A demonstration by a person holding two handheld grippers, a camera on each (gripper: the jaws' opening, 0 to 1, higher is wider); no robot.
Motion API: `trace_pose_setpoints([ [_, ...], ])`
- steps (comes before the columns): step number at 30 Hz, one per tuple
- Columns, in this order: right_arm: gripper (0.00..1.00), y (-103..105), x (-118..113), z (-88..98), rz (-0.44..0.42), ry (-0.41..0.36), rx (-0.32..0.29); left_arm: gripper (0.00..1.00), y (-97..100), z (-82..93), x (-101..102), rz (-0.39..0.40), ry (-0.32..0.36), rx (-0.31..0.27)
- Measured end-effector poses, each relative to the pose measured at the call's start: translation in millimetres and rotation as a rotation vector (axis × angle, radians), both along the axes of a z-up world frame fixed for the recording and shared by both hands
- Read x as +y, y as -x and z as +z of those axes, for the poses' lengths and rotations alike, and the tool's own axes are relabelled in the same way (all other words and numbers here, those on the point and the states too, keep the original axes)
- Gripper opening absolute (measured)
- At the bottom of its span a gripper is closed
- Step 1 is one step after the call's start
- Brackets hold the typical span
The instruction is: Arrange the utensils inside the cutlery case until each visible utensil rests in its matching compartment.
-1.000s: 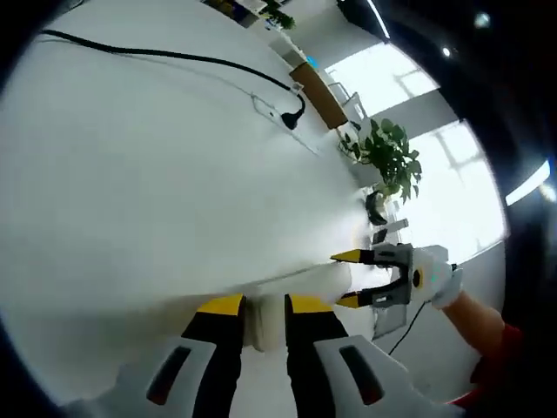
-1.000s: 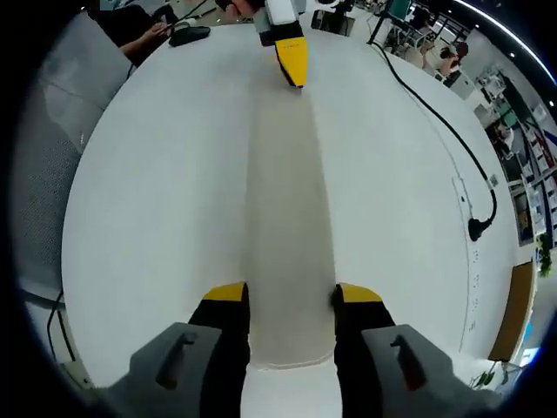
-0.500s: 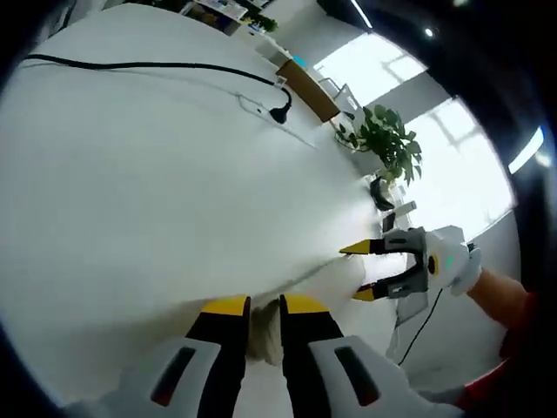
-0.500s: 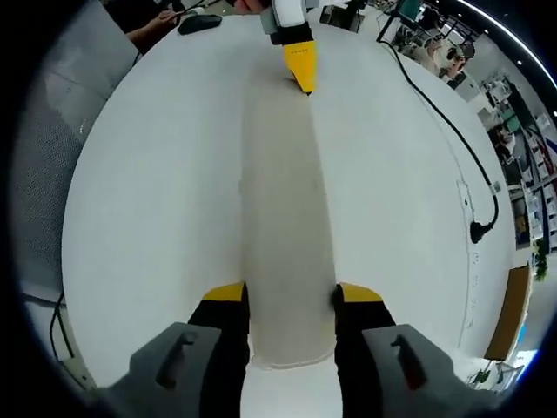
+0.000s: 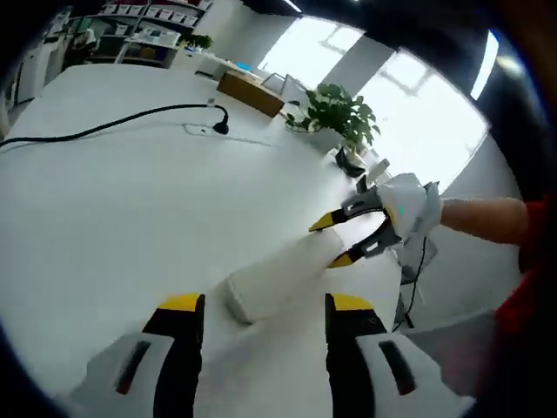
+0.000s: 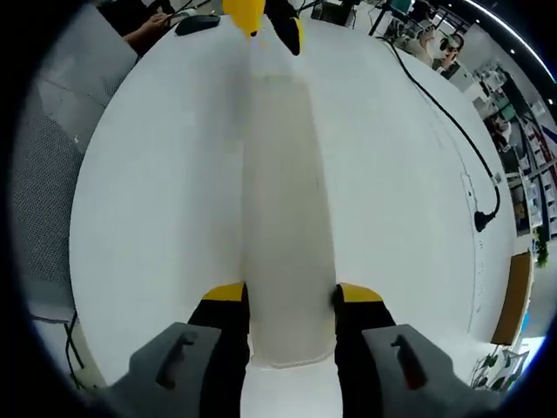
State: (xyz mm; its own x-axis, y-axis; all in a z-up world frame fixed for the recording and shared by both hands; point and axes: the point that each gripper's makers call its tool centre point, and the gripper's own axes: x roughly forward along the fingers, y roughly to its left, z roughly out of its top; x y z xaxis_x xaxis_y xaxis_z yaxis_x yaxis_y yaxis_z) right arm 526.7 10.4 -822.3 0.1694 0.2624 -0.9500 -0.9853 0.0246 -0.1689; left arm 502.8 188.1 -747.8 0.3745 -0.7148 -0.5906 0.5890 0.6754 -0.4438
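A long white cutlery case [image 6: 288, 200] lies flat on the white table [image 6: 148, 174], closed, so no utensils show. My right gripper [image 6: 292, 294] is shut on its near end, one jaw on each long side. In the left gripper view that same case [image 5: 283, 274] runs away toward the right gripper [image 5: 332, 242], which clamps the far end. My left gripper [image 5: 265, 305] is open, with the case's free end just ahead of its spread jaws and untouched. From the right gripper view, the left gripper [image 6: 270, 22] sits just beyond the case's far end.
A black cable [image 5: 104, 126] with a plug [image 5: 221, 130] crosses the table beside a flat power strip. A potted plant [image 5: 335, 109] and a wooden box [image 5: 252, 91] stand past the table's far edge. A dark object [image 6: 196, 23] lies near the left gripper. A person's arm [image 5: 479, 218] holds the right gripper.
My left gripper has opened and let go of the case's end, then drawn back a little. The right gripper stays shut on its end. The left view has tilted.
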Motion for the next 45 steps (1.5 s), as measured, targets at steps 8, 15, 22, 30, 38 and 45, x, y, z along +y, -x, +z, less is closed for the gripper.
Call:
trace_pose_setpoints([
  [8, 0.37, 15.2, -2.1, -1.0, 0.006, 0.045, -0.006, 0.78, 64.5, 37.1, 13.4, -0.069, -0.132, -0.144],
  [15, 0.56, 15.5, -11.8, 8.6, -0.065, 0.018, -0.077, 0.87, 98.7, 80.6, 27.1, 0.012, -0.108, -0.227],
  [22, 0.64, 20.8, -12.2, 56.8, -0.428, -0.289, -0.105, 0.89, 120.9, 98.3, 35.5, 0.097, -0.028, -0.245],
  [30, 0.59, 65.4, -29.7, 126.8, -0.621, -0.586, -0.223, 0.90, 144.9, 117.1, 61.6, 0.225, -0.047, -0.315],
  [38, 0.60, 126.6, -47.3, 183.6, -0.707, -0.722, -0.294, 0.90, 174.2, 142.9, 70.5, 0.242, -0.061, -0.384],
  [45, 0.63, 166.0, -53.1, 239.0, -0.731, -0.860, -0.348, 0.93, 188.0, 178.2, 79.8, 0.294, -0.059, -0.469],
])
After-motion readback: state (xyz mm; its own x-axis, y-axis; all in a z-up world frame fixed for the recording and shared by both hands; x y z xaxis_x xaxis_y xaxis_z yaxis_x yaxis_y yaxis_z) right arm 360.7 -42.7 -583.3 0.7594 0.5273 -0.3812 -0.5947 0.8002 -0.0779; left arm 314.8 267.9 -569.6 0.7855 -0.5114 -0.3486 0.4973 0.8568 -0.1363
